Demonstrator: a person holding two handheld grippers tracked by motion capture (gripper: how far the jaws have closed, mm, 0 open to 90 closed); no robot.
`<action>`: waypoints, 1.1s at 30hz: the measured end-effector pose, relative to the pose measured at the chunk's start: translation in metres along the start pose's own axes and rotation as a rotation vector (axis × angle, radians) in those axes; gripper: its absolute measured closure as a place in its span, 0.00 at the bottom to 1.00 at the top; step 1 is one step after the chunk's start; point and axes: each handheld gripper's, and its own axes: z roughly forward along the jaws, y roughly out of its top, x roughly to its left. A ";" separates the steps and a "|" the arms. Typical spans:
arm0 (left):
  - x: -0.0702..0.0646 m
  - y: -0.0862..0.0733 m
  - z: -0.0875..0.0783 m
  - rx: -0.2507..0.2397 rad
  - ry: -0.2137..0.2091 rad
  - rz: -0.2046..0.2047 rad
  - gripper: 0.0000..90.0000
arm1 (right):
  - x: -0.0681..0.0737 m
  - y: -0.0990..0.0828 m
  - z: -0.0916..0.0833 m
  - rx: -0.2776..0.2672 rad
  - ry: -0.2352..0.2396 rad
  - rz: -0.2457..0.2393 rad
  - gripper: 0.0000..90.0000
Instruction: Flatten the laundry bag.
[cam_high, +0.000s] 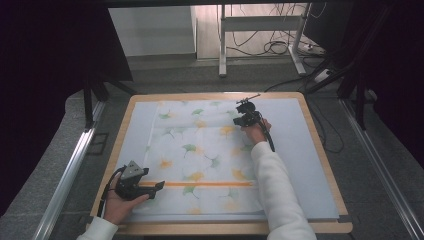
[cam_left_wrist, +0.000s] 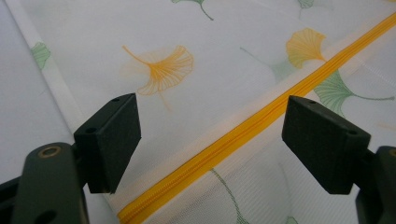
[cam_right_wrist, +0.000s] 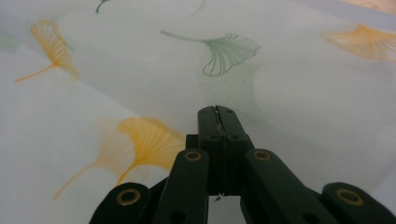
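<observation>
A white mesh bag (cam_high: 200, 150) printed with green and orange ginkgo leaves lies flat on the table. A yellow zipper (cam_high: 200, 184) runs across its near part. My left gripper (cam_high: 156, 188) rests at the zipper's left end; in the left gripper view it (cam_left_wrist: 210, 140) stands open, its jaws either side of the zipper (cam_left_wrist: 261, 122) above the mesh (cam_left_wrist: 224, 60). My right gripper (cam_high: 245, 107) hovers over the bag's far right part. Its jaws (cam_right_wrist: 217, 114) are shut tight, pointing at the leaf-printed mesh (cam_right_wrist: 289, 84), with nothing visibly held.
The bag lies on a pale grey mat (cam_high: 310, 165) covering a wooden table (cam_high: 220, 229). Beyond the table stand a metal frame leg (cam_high: 222, 45) and loose cables (cam_high: 275, 47) on the floor. Metal rails (cam_high: 70, 170) run along both sides.
</observation>
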 end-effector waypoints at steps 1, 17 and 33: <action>0.001 0.000 0.000 -0.001 0.000 0.000 0.21 | -0.002 0.001 0.001 -0.006 -0.003 0.012 0.99; -0.002 0.004 -0.002 -0.020 -0.015 -0.014 0.21 | 0.013 -0.034 -0.071 -0.058 0.037 -0.047 0.99; -0.009 0.008 0.002 -0.022 0.008 -0.019 0.20 | 0.040 -0.115 -0.142 -0.099 0.167 -0.146 0.99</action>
